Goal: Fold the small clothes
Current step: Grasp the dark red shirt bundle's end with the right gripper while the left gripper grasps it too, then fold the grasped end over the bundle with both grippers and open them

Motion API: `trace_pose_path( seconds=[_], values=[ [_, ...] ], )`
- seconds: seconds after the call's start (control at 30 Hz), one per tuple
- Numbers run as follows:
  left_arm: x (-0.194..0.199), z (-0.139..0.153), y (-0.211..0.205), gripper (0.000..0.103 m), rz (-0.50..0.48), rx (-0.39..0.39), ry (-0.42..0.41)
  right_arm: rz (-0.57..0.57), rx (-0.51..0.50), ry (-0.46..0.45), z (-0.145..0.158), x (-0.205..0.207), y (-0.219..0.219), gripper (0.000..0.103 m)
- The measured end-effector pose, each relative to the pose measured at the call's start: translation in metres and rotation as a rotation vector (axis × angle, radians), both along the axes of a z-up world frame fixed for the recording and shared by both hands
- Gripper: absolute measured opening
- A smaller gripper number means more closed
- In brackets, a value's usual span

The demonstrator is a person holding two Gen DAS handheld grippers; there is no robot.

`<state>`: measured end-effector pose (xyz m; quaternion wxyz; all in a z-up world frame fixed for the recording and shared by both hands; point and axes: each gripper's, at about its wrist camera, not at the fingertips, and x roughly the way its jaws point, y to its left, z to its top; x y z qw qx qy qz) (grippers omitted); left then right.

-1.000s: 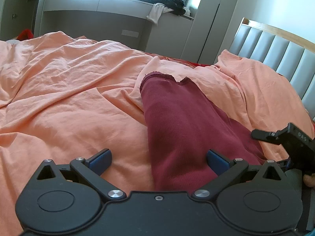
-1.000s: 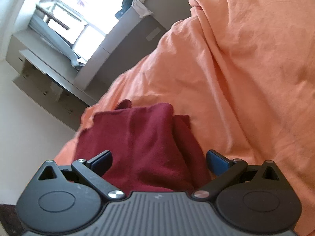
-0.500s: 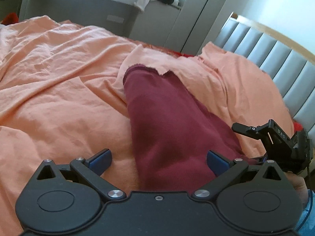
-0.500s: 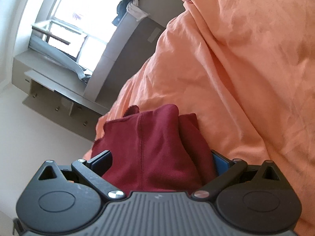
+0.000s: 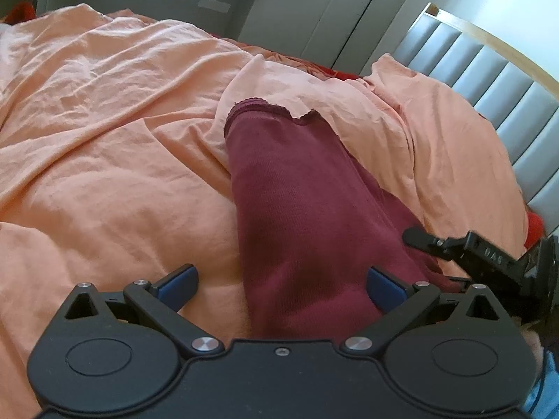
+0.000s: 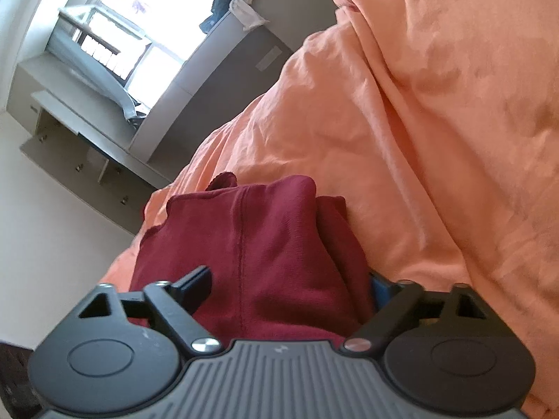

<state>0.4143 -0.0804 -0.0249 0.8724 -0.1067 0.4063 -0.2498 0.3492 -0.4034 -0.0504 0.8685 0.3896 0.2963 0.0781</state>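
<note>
A dark red knit garment (image 5: 300, 209) lies in a long folded strip on the orange bed cover (image 5: 104, 139), its hemmed end far from me. My left gripper (image 5: 281, 286) stands open over the strip's near end, which lies toward the right pad, untouched. In the right wrist view the same garment (image 6: 265, 244) bunches up between the fingers of my right gripper (image 6: 290, 284). Its jaws are closing: the right pad is half buried in the cloth and the left finger (image 6: 195, 282) rests over it, still wide apart. One black finger (image 5: 429, 242) of the right gripper shows in the left view.
A grey padded headboard (image 5: 506, 80) with a wooden rim rises at the right. Grey cabinets (image 5: 279, 10) and a window ledge (image 6: 244, 7) with piled clothes stand beyond the bed. Pale floor (image 6: 52, 244) lies off the bed's edge at the left in the right wrist view.
My left gripper has tipped downward, so the window has slid out of its view. The right gripper's left finger has swung inward onto the red cloth, narrowing the gap.
</note>
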Motion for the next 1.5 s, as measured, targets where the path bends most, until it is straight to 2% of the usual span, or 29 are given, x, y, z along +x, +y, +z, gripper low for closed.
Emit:
trace_pose_path(
  seconds=[0.2, 0.27, 0.33, 0.37, 0.4, 0.43, 0.47, 0.53, 0.63, 0.77, 0.93, 1.03, 1.13, 1.27, 1.5],
  values=[
    [-0.006, -0.002, -0.005, 0.093, -0.012, 0.024, -0.043, 0.037, -0.118, -0.036, 0.009, -0.006, 0.011, 0.068],
    [-0.01, -0.001, -0.007, 0.085, -0.021, 0.022, -0.062, 0.046, -0.178, -0.049, 0.011, -0.009, 0.017, 0.063],
    [-0.01, 0.0, -0.009, 0.063, -0.039, -0.008, -0.053, 0.043, -0.211, -0.065, 0.013, -0.012, 0.02, 0.057],
    [-0.01, 0.002, -0.009, 0.058, -0.042, -0.019, -0.048, 0.029, -0.21, -0.072, 0.013, -0.015, 0.02, 0.052],
    [-0.011, 0.003, -0.011, 0.052, -0.035, -0.016, -0.053, 0.01, -0.202, -0.082, 0.013, -0.019, 0.021, 0.044],
    [-0.013, 0.006, -0.014, 0.044, -0.028, -0.001, -0.074, 0.0, -0.196, -0.094, 0.014, -0.022, 0.021, 0.038],
    [-0.015, 0.008, -0.016, 0.041, -0.031, 0.01, -0.096, -0.008, -0.199, -0.105, 0.015, -0.024, 0.022, 0.035],
    [-0.023, 0.015, -0.022, 0.031, -0.046, 0.043, -0.155, -0.017, -0.227, -0.143, 0.02, -0.03, 0.026, 0.023],
    [-0.034, 0.027, -0.028, 0.024, -0.073, 0.104, -0.25, -0.022, -0.263, -0.216, 0.03, -0.039, 0.031, 0.019],
    [-0.038, 0.043, -0.024, 0.022, -0.081, 0.123, -0.33, -0.016, -0.301, -0.333, 0.046, -0.044, 0.044, 0.019],
    [-0.04, 0.061, -0.009, 0.022, -0.032, 0.172, -0.434, 0.007, -0.384, -0.477, 0.065, -0.044, 0.071, 0.018],
    [-0.039, 0.07, 0.007, 0.022, -0.004, 0.195, -0.487, 0.022, -0.395, -0.539, 0.072, -0.034, 0.089, 0.018],
    [-0.034, 0.073, 0.022, 0.022, 0.027, 0.21, -0.507, 0.046, -0.412, -0.588, 0.078, -0.02, 0.107, 0.018],
    [-0.022, 0.061, 0.039, 0.023, 0.054, 0.203, -0.467, 0.07, -0.42, -0.57, 0.075, -0.002, 0.124, 0.018],
    [-0.012, 0.027, 0.051, 0.032, 0.126, 0.178, -0.379, 0.078, -0.459, -0.437, 0.06, 0.016, 0.131, 0.022]
  ],
)
